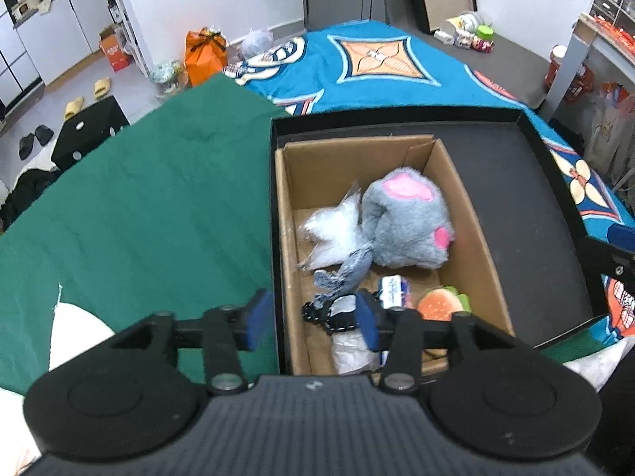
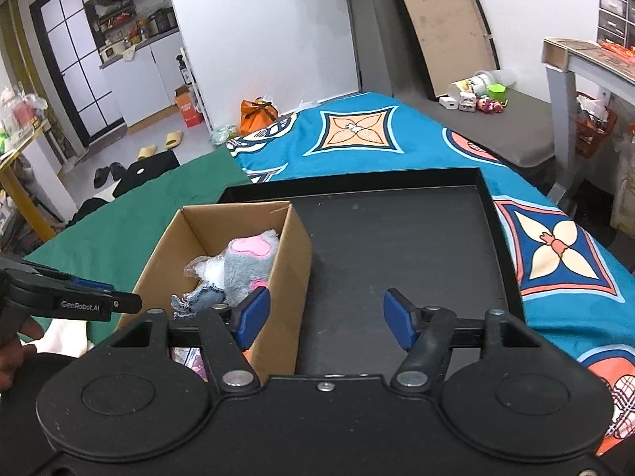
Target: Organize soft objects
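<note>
Beyond the left gripper [image 1: 313, 319], whose blue pads stand apart and hold nothing, a cardboard box [image 1: 472, 214] sits inside a black tray [image 1: 528, 206]. Past its right pad lie a grey plush toy [image 1: 408, 226], a white bagged item [image 1: 333, 234] and a burger-shaped toy [image 1: 442, 305]. The right gripper [image 2: 325, 319] hangs wide and empty over the tray floor, the box's wall beside its left pad.

Orange bag [image 1: 205, 55] and yellow slippers [image 1: 88, 97] (floor) beyond the bed.

"cenrobot.ai" in pale letters on the black arm of the left gripper [image 2: 93, 286], at the scene's near left; other labels unreadable.
</note>
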`<action>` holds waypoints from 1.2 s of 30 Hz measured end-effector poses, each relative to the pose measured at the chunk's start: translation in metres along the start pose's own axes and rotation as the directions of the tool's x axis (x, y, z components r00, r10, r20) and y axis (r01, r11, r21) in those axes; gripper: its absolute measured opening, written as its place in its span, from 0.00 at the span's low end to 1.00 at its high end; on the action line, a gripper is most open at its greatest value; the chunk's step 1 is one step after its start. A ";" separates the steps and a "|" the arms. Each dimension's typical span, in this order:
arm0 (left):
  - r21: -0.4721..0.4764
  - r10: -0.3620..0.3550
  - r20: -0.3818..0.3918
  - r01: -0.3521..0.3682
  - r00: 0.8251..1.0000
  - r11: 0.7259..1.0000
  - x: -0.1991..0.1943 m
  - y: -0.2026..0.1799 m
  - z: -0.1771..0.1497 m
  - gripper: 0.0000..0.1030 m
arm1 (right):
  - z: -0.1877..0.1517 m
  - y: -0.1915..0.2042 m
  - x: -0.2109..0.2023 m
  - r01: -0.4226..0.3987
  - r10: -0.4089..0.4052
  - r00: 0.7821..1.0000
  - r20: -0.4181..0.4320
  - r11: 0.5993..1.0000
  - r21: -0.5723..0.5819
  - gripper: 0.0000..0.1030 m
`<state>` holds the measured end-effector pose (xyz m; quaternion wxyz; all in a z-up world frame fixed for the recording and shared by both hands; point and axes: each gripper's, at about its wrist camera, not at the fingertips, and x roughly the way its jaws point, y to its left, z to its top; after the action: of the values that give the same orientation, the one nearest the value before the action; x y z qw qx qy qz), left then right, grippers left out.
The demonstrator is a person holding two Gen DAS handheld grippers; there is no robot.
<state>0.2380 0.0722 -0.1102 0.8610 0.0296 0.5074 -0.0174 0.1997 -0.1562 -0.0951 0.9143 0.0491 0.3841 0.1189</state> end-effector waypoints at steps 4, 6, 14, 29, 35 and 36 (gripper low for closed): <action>-0.019 0.004 0.030 -0.004 1.000 1.000 -0.016 -0.007 0.001 0.63 | 0.000 -0.009 -0.010 -0.011 0.011 1.000 0.013 1.000 0.023 0.75; -0.032 0.012 0.051 -0.011 0.999 0.999 -0.025 -0.010 0.001 0.67 | 0.000 -0.013 -0.016 -0.016 0.016 1.000 0.023 1.000 0.026 0.81; -0.051 0.033 0.122 -0.027 0.992 0.998 -0.060 -0.022 -0.005 0.79 | -0.001 -0.027 -0.037 -0.026 0.024 0.999 0.043 0.998 0.056 0.98; -0.103 0.051 0.185 -0.033 0.981 0.994 -0.118 -0.028 -0.031 0.88 | -0.006 -0.027 -0.079 -0.036 0.031 0.998 0.062 0.996 0.076 1.00; -0.110 0.046 0.208 -0.023 0.977 0.994 -0.138 -0.027 -0.041 0.96 | -0.008 -0.021 -0.094 -0.037 0.032 0.998 0.055 0.996 0.086 1.00; -0.111 0.046 0.210 -0.023 0.977 0.994 -0.140 -0.026 -0.043 0.98 | -0.010 -0.021 -0.097 -0.040 0.035 0.998 0.056 0.995 0.091 1.00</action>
<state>0.1311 0.0487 -0.0092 0.9107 -0.0103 0.4123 0.0220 0.1308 -0.2012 -0.0383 0.9187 0.1018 0.3634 0.1167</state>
